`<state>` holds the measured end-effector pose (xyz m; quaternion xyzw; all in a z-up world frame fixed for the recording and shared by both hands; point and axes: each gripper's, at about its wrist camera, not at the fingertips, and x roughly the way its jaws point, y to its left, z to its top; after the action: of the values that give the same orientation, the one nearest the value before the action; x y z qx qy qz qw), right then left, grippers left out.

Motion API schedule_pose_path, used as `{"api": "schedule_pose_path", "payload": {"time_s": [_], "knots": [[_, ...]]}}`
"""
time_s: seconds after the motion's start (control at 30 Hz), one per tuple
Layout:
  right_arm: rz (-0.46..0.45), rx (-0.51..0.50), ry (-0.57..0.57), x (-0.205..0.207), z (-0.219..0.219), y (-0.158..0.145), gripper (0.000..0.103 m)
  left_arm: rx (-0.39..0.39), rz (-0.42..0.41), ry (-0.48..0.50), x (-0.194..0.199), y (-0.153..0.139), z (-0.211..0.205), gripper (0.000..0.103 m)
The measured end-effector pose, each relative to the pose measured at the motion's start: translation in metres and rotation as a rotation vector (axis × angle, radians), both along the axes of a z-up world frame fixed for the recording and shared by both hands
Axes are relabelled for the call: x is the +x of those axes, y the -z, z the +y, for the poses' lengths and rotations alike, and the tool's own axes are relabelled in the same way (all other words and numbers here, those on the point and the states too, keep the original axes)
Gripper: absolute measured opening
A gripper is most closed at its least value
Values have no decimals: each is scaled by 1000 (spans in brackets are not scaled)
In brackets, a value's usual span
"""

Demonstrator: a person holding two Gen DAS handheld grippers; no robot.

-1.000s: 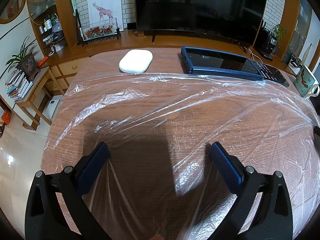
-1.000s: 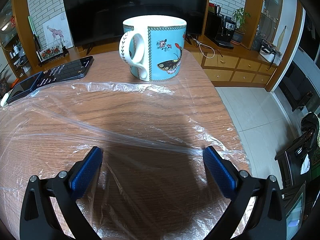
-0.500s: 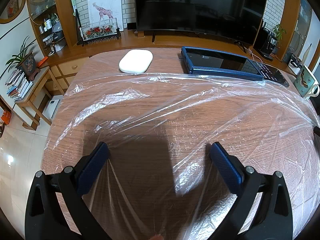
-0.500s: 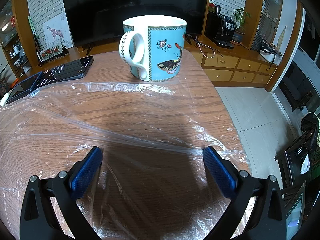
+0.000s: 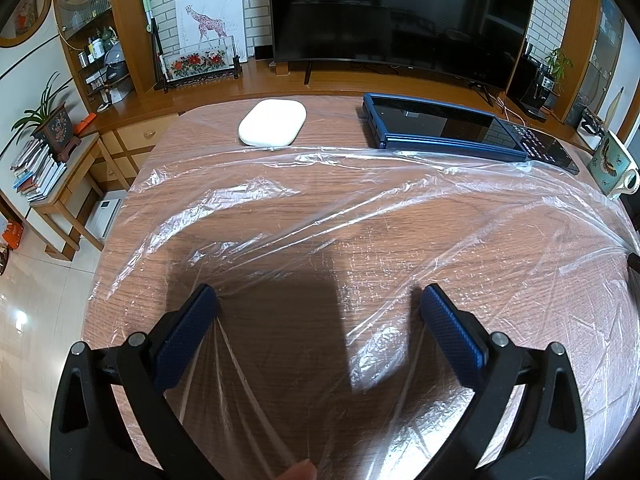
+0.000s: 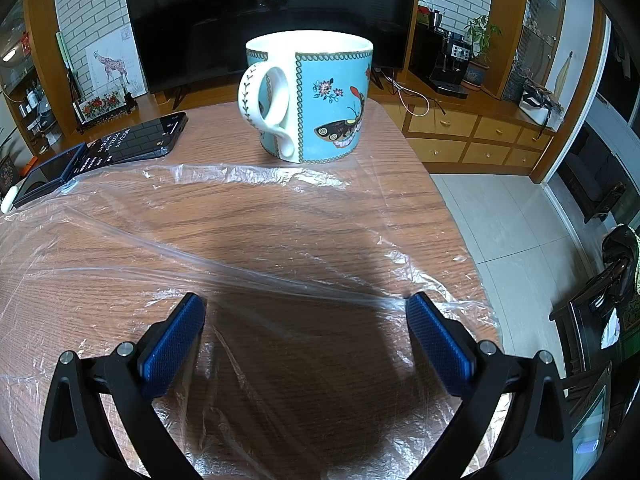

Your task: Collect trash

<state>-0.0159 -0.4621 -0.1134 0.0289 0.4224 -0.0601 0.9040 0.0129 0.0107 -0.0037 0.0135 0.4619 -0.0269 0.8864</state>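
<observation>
A large sheet of clear, crinkled plastic film [image 5: 360,208] lies spread over the wooden table [image 5: 168,128]; it also shows in the right wrist view [image 6: 280,232]. My left gripper [image 5: 318,300] is open, its blue pads wide apart and low over the film near the table's front. My right gripper [image 6: 306,308] is open over the film's right part, near the table's right edge. Both fingertips seem to touch or press the film, which pulls into ridges towards them. Neither gripper holds anything.
A blue butterfly mug [image 6: 308,96] stands at the far right of the table. A dark blue-cased tablet and a phone [image 5: 460,128] lie at the back, a white oval pad [image 5: 273,122] at the back left. The table edge drops to tiled floor [image 6: 512,220].
</observation>
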Motion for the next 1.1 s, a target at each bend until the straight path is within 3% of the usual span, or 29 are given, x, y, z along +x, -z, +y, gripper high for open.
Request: {"api": "schedule_pose_path", "payload": {"time_s": [1.1], "knots": [[0,0,0,0,0,0,99,-1,0,0,0,0,0,102]]}}
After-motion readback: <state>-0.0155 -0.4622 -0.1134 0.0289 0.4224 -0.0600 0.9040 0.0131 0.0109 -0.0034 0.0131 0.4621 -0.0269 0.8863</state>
